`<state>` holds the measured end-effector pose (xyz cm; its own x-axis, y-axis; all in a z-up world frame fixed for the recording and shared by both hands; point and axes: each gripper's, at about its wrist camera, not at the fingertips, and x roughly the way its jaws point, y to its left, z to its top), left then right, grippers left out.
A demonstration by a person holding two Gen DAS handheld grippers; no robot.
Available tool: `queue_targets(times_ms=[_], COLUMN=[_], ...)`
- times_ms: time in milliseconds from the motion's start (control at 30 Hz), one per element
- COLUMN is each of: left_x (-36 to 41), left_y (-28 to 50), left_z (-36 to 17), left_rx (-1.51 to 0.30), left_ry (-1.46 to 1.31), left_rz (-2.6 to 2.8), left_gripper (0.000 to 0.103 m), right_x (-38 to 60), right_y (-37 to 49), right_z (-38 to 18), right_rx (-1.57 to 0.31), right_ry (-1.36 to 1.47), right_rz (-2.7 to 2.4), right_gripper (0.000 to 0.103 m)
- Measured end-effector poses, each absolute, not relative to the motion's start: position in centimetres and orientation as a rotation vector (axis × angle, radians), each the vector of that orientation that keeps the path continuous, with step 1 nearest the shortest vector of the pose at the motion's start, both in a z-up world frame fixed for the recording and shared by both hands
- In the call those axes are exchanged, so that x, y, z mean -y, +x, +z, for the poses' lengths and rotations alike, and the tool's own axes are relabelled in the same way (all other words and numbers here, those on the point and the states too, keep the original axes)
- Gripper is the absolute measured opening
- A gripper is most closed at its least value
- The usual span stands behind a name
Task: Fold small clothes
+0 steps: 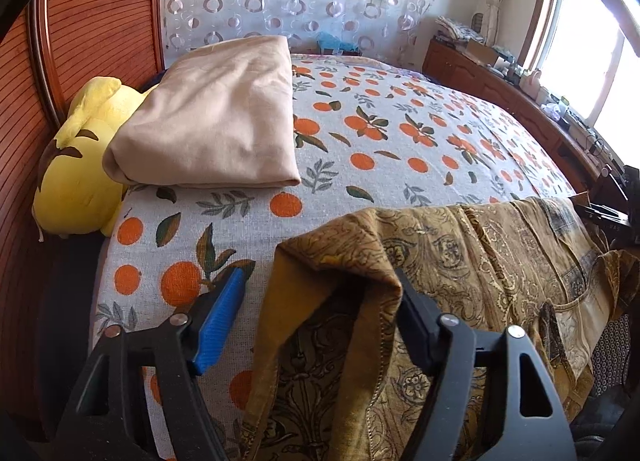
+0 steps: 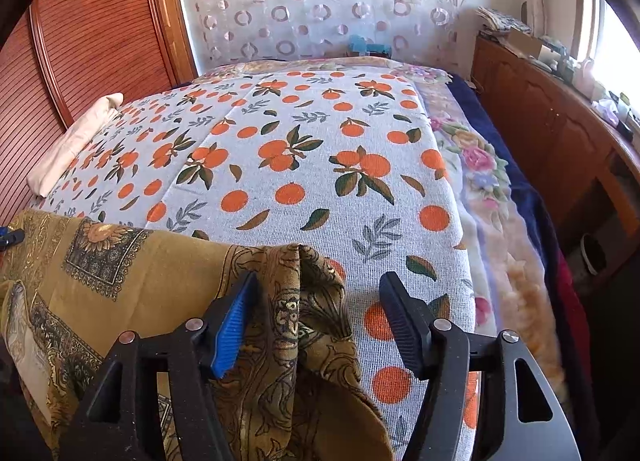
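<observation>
A mustard-brown paisley garment (image 1: pixel 480 261) lies across the near edge of the bed, also seen in the right wrist view (image 2: pixel 160 261). My left gripper (image 1: pixel 320 273) stands open over the garment's left end. A raised fold of cloth drapes over its right black finger (image 1: pixel 416 313), and its blue pad (image 1: pixel 220 321) is clear of the fabric. My right gripper (image 2: pixel 320 275) is open around a bunched ridge at the garment's right end. There the blue pad (image 2: pixel 234 329) lies against the cloth, while the black finger (image 2: pixel 404 321) stands apart over the sheet.
The bed carries an orange-fruit print sheet (image 1: pixel 360 165). A folded beige cloth (image 1: pixel 216 117) and a yellow plush toy (image 1: pixel 76 165) lie by the wooden headboard (image 1: pixel 100 21). A floral blanket (image 2: pixel 480 165) hangs at the right edge, beside a cluttered wooden sideboard (image 2: pixel 540 133).
</observation>
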<state>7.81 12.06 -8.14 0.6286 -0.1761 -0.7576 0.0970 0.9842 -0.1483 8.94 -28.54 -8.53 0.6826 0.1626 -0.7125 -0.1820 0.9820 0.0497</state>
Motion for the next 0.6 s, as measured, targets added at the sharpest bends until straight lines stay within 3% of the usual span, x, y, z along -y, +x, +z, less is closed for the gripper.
queue_targets(times_ms=[133,200,233,267,300,400,600], left_x=[-11.8,-11.6,-11.5,-11.4,-11.3,-11.0,-9.8], left_y=[8.3,8.3,8.2,7.9,7.6,6.2,2.8], left_z=[-8.0,-7.9,-7.9,-7.7,-7.5,-6.5,-1.9], left_rx=[-0.879,-0.881,-0.882,-0.878,-0.869,-0.831,-0.716], left_ry=[-0.103,-0.11,-0.116,-0.135,-0.145,-0.164,-0.138], left_rz=[-0.184,-0.204,-0.22,-0.243,-0.251,-0.275,-0.335], left_gripper=[0.057,0.04,0.032,0.021,0.015,0.009,0.007], right_x=[28.2,27.9,27.7,27.7,27.7,27.6,28.6], right_y=[8.7,8.5,8.4,8.2,8.2,7.3,3.7], right_z=[-8.6,-8.6,-8.6,-8.5,-8.5,-8.5,-6.3], right_rx=[-0.805,-0.802,-0.801,-0.803,-0.807,-0.783,-0.667], right_ry=[-0.033,-0.048,-0.048,-0.037,-0.017,0.015,0.093], right_rz=[0.221,0.235,0.252,0.273,0.297,0.332,0.356], right_gripper=[0.063,0.051,0.04,0.021,0.012,0.009,0.007])
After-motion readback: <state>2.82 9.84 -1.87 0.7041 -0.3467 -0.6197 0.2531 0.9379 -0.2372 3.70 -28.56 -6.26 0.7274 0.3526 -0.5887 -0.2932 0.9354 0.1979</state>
